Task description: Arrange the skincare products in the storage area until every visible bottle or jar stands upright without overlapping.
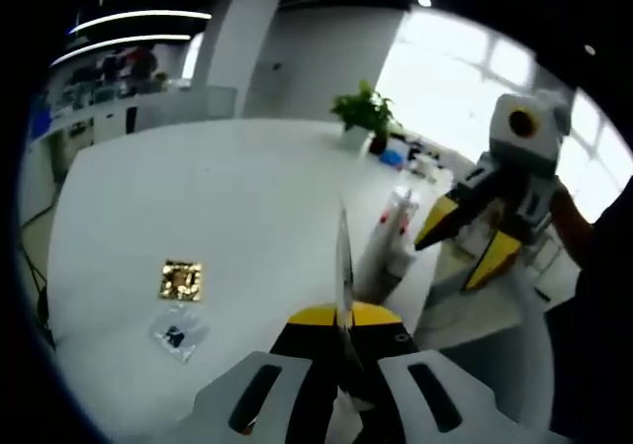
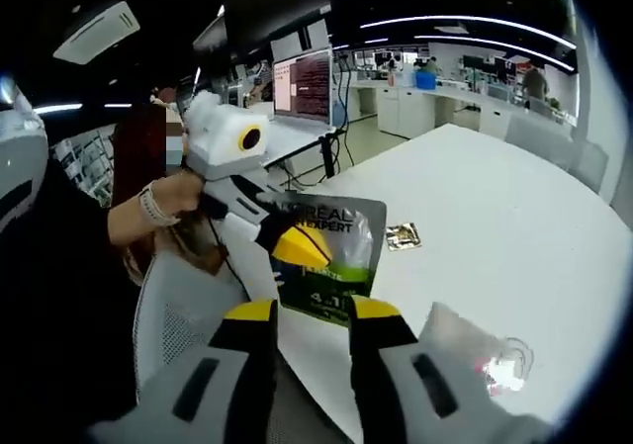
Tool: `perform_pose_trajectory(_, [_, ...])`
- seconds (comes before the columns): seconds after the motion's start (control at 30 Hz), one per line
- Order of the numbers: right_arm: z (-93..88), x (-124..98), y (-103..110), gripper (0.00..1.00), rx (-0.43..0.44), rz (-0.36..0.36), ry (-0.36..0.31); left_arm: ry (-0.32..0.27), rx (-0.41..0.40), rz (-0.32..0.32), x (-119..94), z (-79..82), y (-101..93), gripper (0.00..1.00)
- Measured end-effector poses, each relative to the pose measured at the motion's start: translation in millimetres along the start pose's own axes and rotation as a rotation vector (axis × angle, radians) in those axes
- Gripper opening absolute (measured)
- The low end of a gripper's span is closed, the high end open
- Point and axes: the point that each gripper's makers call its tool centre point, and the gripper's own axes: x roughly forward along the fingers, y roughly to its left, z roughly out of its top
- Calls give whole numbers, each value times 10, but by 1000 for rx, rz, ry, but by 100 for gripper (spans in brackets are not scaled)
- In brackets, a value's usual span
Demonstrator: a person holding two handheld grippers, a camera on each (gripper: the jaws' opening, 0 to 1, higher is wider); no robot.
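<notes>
My left gripper (image 1: 343, 317) is shut on a flat silver and green skincare pouch (image 1: 343, 256), which I see edge-on rising from the jaws. In the right gripper view the same pouch (image 2: 328, 251) faces the camera, held up over the table's edge by the left gripper (image 2: 302, 246). My right gripper (image 2: 312, 310) is open just below the pouch, jaws wide apart and gripping nothing. In the left gripper view it (image 1: 463, 248) hovers to the right of the pouch, apart from it.
On the white table (image 1: 227, 197) lie a gold sachet (image 1: 182, 279), a clear packet (image 1: 178, 333) and a white and red packet (image 1: 399, 224). A potted plant (image 1: 366, 113) stands at the far edge. A grey chair (image 2: 183, 310) and a person's hand (image 2: 163, 202) are left of the table.
</notes>
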Motion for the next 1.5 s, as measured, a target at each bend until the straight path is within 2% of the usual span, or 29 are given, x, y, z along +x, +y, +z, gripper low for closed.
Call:
perform_pose_trajectory(0.13, [-251, 59, 21, 28, 30, -32, 18, 11, 10, -19, -19, -36, -67, 0])
perform_pose_trajectory(0.2, [-359, 79, 44, 28, 82, -40, 10, 2, 0, -48, -29, -39, -124, 0])
perform_pose_trajectory(0.5, [-706, 49, -17, 31, 205, -111, -26, 28, 7, -146, -45, -117, -329, 0])
perform_pose_trajectory(0.6, [-742, 61, -7, 34, 243, -101, -43, 35, 19, -191, -44, -125, -415, 0])
perform_pose_trajectory(0.63, [-747, 66, 2, 35, 243, -97, -44, 40, 28, -224, -45, -132, -475, 0])
perform_pose_trajectory(0.77, [-768, 96, 23, 35, 260, -90, -48, 29, 9, -301, -35, -111, -610, 0])
perform_pose_trajectory(0.93, [-775, 148, 87, 34, 283, -38, -44, 30, -6, -376, -47, -118, -720, 0])
perform_pose_trajectory(1.03, [-749, 164, 127, 29, 294, -8, -49, 29, -8, -392, -41, -114, -724, 0])
perform_pose_trajectory(1.3, [-777, 166, 97, 19, 285, 1, -21, 39, -5, -401, 37, -82, -698, 0])
perform_pose_trajectory(1.5, [-834, 193, 92, 11, 303, 13, -8, 64, -14, -364, 130, -125, -588, 0])
